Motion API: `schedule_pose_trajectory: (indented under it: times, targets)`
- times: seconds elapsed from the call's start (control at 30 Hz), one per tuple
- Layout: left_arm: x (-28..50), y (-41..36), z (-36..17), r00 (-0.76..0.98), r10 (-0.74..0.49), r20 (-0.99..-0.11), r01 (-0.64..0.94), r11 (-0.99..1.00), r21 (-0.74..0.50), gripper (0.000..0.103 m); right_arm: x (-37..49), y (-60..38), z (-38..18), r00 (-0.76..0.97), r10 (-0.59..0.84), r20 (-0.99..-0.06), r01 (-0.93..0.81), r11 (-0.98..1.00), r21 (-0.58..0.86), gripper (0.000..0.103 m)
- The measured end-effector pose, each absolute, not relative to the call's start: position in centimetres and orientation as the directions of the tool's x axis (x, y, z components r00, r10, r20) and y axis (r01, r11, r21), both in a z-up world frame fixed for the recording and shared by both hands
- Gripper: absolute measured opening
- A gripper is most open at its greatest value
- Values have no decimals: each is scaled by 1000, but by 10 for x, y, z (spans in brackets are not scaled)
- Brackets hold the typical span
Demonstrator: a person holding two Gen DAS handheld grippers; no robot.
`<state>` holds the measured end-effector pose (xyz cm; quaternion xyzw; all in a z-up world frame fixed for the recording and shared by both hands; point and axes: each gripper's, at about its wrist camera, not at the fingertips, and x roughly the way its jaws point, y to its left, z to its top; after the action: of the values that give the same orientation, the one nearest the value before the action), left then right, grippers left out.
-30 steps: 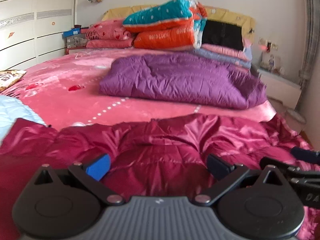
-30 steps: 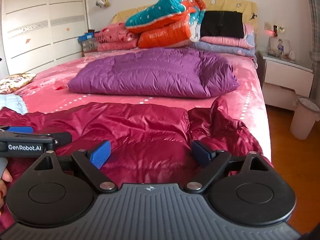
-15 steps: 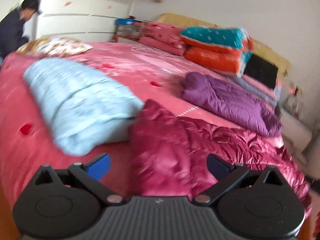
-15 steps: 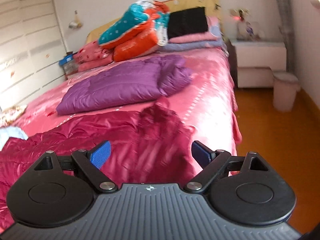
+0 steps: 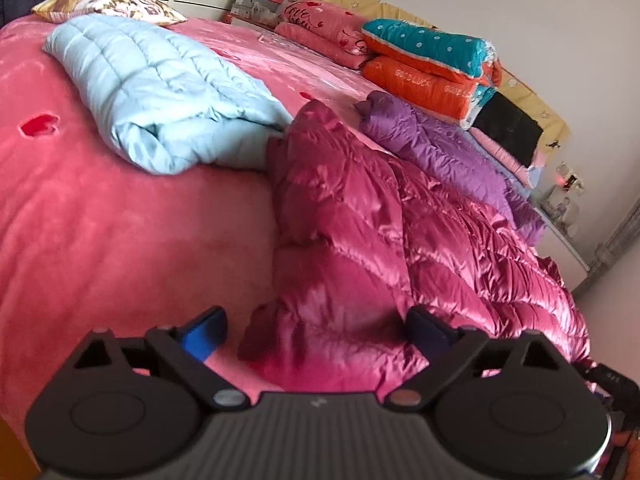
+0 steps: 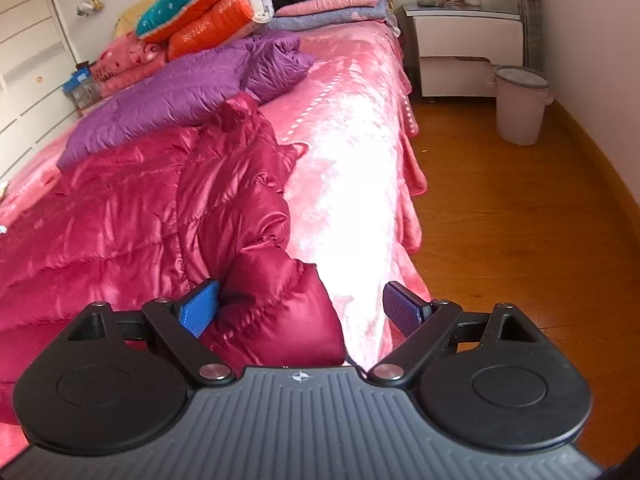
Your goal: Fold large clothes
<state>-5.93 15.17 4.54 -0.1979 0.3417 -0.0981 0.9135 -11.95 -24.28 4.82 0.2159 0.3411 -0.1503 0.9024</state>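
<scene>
Now both tongs point(image 5: 316, 332) point(image 6: 304, 312) at jacket point(image 6: 160, 216) ends.

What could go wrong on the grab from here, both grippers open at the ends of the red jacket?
1. The red down jacket is glossy and puffy, so the open right gripper may pinch only the shell and slip.
2. Its right sleeve end lies at the bed edge, so a slip could drop it to the floor.
3. By the left gripper, the jacket touches the light blue jacket; lifting may drag it.

orange quilt point(image 5: 424, 84): "GOOD LUCK" (printed repeatedly) | pink pillow point(image 5: 320, 20): "love"
</scene>
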Motion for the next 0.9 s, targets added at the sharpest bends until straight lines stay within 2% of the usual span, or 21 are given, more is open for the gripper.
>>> schedule_pose_trajectory:
  times: [0.1, 0.27, 0.5, 0.7, 0.9]
  targets:
    - [-60, 150, 42, 748, -357, -560, 89, 890, -448, 95, -119, -242, 43, 705, -137, -696, 435, 858, 272, 103]
    - [-56, 141, 32, 725, -404, -558, 141, 880, -453, 95, -121, -248, 38, 693, -103, -713, 477, 808, 347, 103]
    - [-49, 172, 23, 744, -480, -464, 75, 751, -656, 95, -146, -268, 24, 725, 8, -688, 538, 617, 574, 103]
    - [-41, 174, 19, 751, -497, -434, 64, 709, -702, 101, -178, -268, 15, 781, 82, -620, 542, 404, 737, 103]
    - [-34, 157, 21, 721, -553, -417, 124, 696, -708, 102, -174, -238, 29, 791, 95, -604, 491, 491, 719, 103]
